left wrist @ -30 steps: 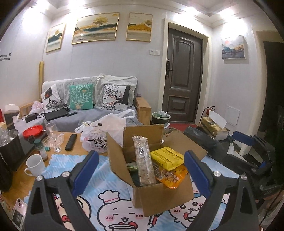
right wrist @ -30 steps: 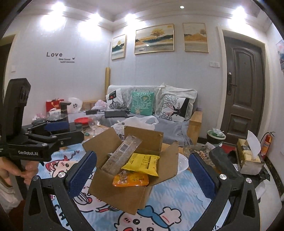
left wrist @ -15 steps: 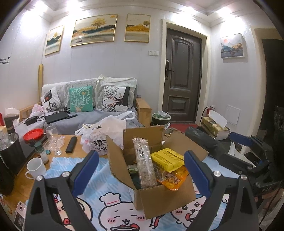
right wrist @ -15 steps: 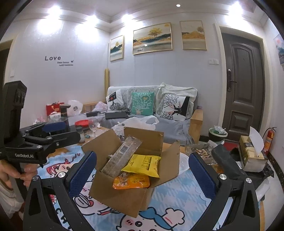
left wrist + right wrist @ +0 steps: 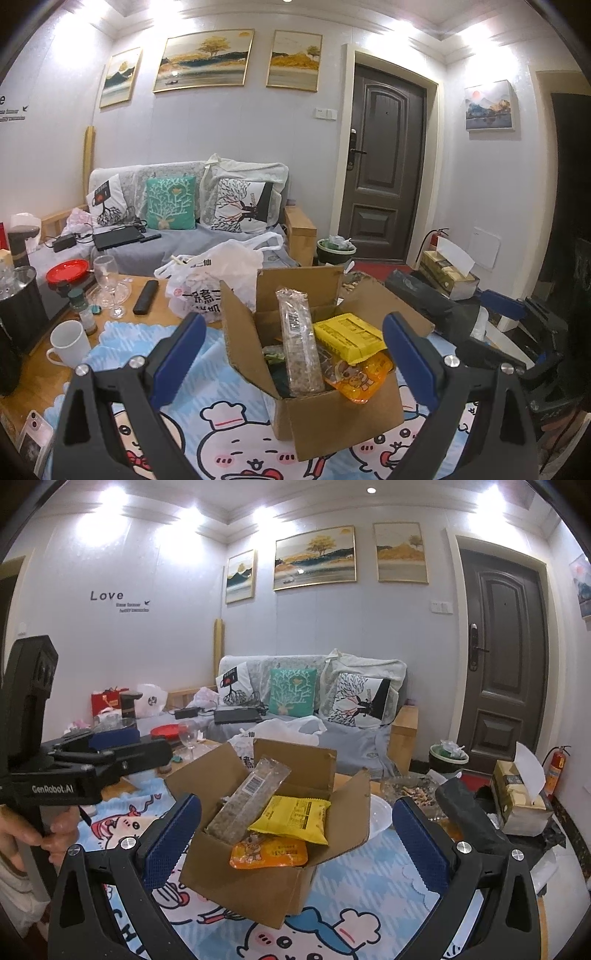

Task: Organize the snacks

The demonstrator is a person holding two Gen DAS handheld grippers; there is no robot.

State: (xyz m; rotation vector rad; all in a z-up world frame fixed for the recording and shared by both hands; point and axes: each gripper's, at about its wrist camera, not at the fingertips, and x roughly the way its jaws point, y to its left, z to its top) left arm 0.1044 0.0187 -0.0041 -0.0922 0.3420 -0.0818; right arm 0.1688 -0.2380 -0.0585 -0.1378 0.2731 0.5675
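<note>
An open cardboard box (image 5: 343,421) (image 5: 258,882) stands on the blue cartoon tablecloth (image 5: 221,417). In it are a long clear snack bar pack (image 5: 299,339) (image 5: 247,797), a yellow snack bag (image 5: 349,336) (image 5: 293,818) and an orange snack bag (image 5: 360,378) (image 5: 269,853). My left gripper (image 5: 291,354) is open and empty, hovering just in front of the box. My right gripper (image 5: 295,834) is open and empty, also just short of the box. The left gripper's body shows in the right wrist view (image 5: 74,779).
A white plastic bag (image 5: 218,280), remote (image 5: 145,291), wine glass (image 5: 107,280), white mug (image 5: 70,343) and spice jar (image 5: 83,310) sit on the table's left. A phone (image 5: 33,439) lies at the near left edge. A glass bowl (image 5: 413,797) and tissue box (image 5: 521,797) are right.
Both grippers have lifted and drawn back slightly, so the box sits a little lower in both views. Both stay open. The snacks have not moved.
</note>
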